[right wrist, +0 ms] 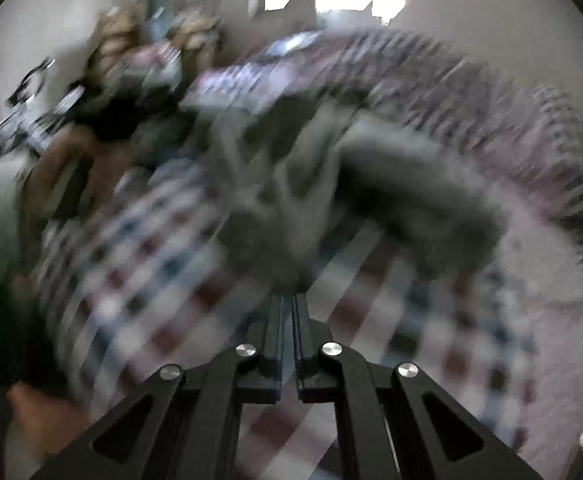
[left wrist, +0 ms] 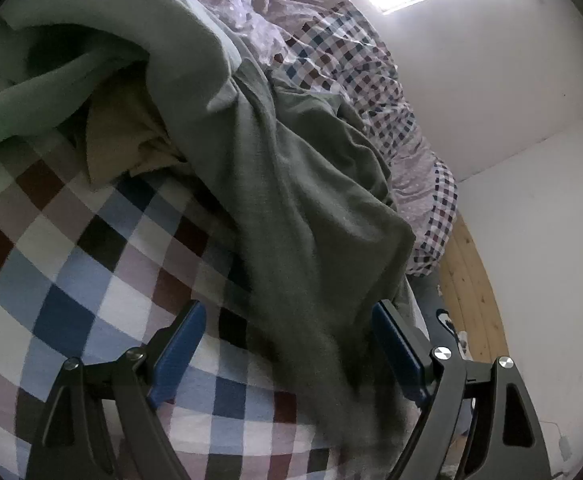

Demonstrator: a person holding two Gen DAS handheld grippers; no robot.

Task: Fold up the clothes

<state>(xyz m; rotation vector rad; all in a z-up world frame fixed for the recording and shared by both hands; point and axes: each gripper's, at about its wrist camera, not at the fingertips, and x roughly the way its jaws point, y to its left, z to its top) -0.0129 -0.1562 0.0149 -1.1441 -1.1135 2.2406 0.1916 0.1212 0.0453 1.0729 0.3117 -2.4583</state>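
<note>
Folding barely begun. Right tool (right wrist: 294,296) is pinching a bunched edge of the grey-green garment (left wrist: 291,184); left tool (left wrist: 289,344) is hovering spread astride its near end, on the bed (left wrist: 71,264).

Grey-green garment (left wrist: 291,184) lies rumpled across checkered bedding (left wrist: 91,264).

Between my left gripper's (left wrist: 289,316) wide-apart fingers runs a band of the grey-green garment (left wrist: 291,200), so that gap is taken. To its left, the checked bedcover (left wrist: 71,272) lies bare and passable. Further up, a beige cloth (left wrist: 123,140) and the garment's bunched folds block the way.
</note>
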